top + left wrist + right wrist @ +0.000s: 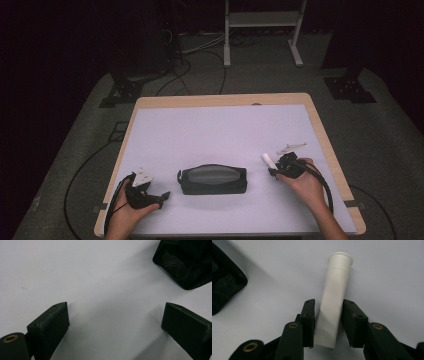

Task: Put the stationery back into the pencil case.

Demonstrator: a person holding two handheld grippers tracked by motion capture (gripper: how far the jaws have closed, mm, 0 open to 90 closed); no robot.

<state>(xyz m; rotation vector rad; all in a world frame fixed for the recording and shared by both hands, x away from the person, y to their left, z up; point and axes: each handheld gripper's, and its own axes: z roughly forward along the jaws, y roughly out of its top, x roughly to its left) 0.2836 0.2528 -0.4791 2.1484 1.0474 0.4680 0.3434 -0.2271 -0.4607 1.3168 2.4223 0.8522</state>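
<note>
White plastic is seen between the black fingers of the right gripper — a white tube, clamped near its flat crimped end, its cap end pointing away from the jaws. In the high view the right gripper is located right of a black mesh pouch, which lies near the table's front edge. The left gripper — its jaws set wide apart over bare white surface — is held left of the pouch, nothing between them.
</note>
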